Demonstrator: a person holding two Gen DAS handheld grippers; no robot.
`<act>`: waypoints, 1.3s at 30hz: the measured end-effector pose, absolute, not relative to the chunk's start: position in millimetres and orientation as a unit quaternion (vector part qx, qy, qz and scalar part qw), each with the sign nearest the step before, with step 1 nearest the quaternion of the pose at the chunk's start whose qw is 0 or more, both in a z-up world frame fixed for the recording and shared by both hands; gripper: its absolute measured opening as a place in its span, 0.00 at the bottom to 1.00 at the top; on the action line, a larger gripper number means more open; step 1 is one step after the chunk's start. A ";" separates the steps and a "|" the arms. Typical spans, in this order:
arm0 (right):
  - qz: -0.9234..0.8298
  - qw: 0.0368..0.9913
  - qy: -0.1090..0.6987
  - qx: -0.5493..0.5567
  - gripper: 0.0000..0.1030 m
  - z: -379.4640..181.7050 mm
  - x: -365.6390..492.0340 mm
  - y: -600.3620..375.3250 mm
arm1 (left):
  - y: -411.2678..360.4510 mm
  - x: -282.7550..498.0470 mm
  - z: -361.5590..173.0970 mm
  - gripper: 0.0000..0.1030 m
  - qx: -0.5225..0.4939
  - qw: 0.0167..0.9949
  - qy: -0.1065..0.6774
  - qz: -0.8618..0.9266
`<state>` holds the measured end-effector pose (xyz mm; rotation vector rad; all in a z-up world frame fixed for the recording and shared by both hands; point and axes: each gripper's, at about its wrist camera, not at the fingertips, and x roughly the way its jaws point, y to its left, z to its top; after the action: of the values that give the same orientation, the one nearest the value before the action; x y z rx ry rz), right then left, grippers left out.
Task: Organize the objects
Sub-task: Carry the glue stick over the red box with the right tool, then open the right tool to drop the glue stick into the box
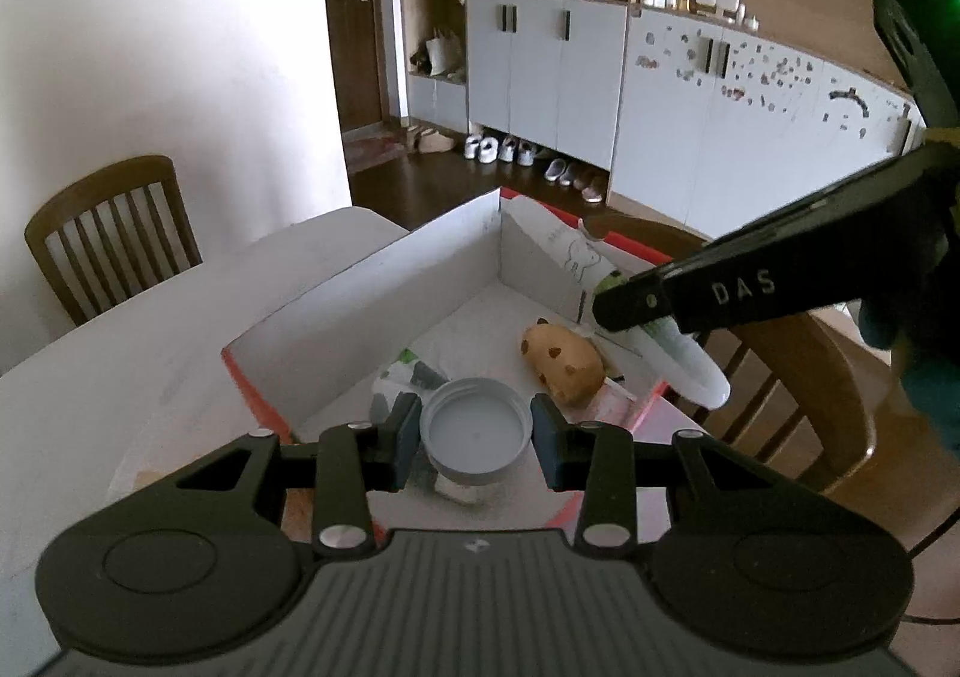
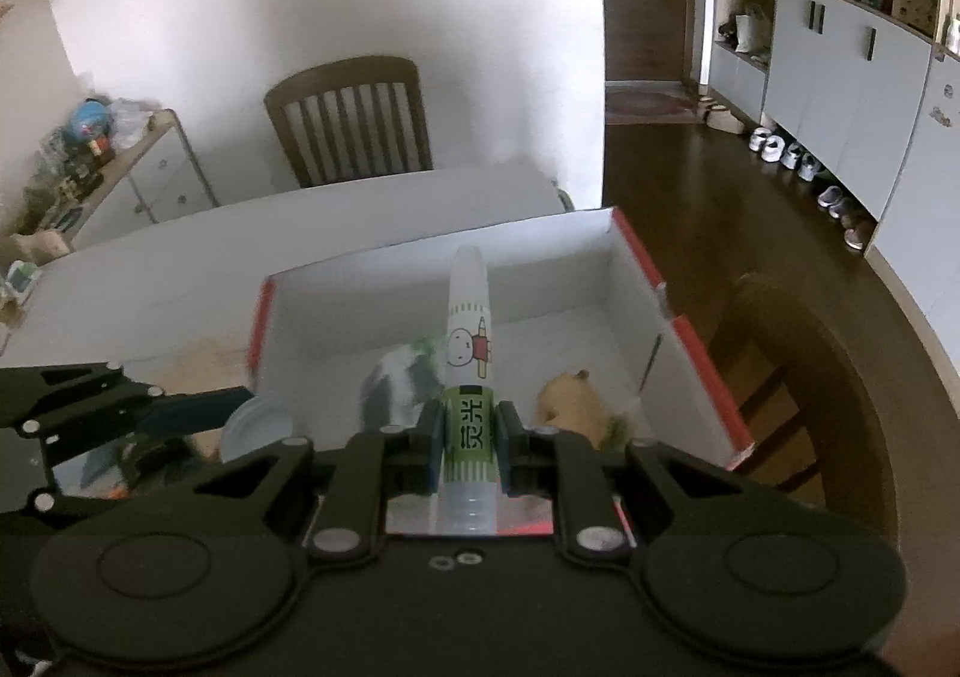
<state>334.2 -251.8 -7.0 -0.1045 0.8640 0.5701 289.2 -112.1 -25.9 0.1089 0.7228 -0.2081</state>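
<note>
Over the open box (image 1: pixel 372 281) on the table (image 1: pixel 150 317), the left gripper (image 1: pixel 475 437) holds a grey lid (image 1: pixel 477 440), its pads pressed against the rim on both sides. The right gripper (image 2: pixel 469 440) pinches a green-and-white tube (image 2: pixel 469 371) pointing forward above the box. Inside the box lie a spotted tan toy (image 1: pixel 564 368) and a crumpled packet (image 1: pixel 402 377). A chair (image 2: pixel 351 119) stands across the table.

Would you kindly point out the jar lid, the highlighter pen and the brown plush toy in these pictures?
jar lid (image 1: pixel 476 433): left wrist view, on its pale inner face.
highlighter pen (image 2: pixel 470 425): right wrist view, on its green label band.
brown plush toy (image 1: pixel 564 362): left wrist view, on its spotted back.
</note>
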 end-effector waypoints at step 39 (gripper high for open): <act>0.267 0.811 0.514 -0.081 0.17 -94.4 427.0 -218.6 | -138.5 398.7 -107.0 0.37 0.062 0.853 0.506 -0.112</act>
<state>427.0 -218.6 -94.4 -0.1723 1.0979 0.5695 398.7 -138.5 -107.0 0.1298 1.0650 -0.2362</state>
